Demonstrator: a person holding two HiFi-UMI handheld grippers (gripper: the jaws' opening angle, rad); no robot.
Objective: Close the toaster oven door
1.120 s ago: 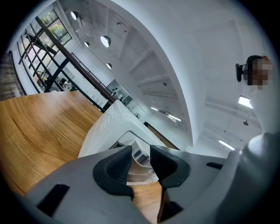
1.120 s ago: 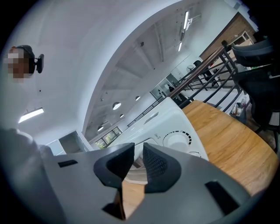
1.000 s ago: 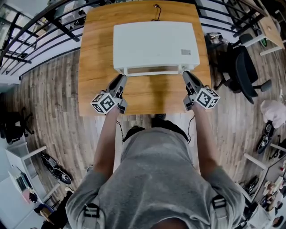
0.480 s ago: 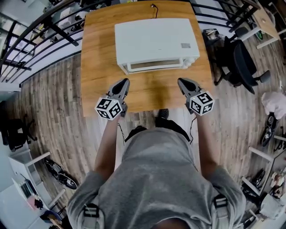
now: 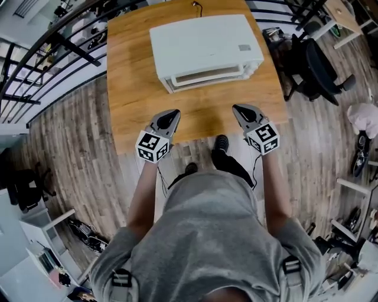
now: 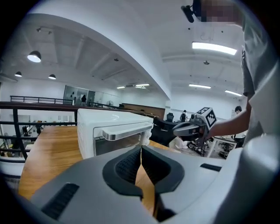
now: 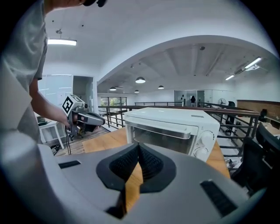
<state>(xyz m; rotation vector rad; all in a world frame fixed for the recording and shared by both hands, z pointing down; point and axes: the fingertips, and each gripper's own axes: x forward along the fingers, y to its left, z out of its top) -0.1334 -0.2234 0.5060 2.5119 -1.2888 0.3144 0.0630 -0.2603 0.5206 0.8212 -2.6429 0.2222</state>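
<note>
A white toaster oven [image 5: 204,50] stands on the wooden table [image 5: 133,94], its glass door [image 5: 207,76] shut with the bar handle along the top edge. In the gripper views the toaster oven [image 6: 111,131] [image 7: 173,129] sits well ahead of the jaws. My left gripper [image 5: 175,113] hovers over the table's near edge, left of centre, shut and holding nothing. My right gripper [image 5: 236,109] hovers at the near edge on the right, also shut and holding nothing. Both point toward the oven, with bare tabletop between them and it.
A black cord [image 5: 195,6] leaves the oven's back. A black office chair [image 5: 316,68] stands to the table's right, and a dark railing [image 5: 47,53] runs along its left. The person's feet [image 5: 220,143] are just below the near table edge.
Both grippers have drawn back from the oven's front corners to the table's near edge. The oven door, seen folded down a second ago, now stands closed.
</note>
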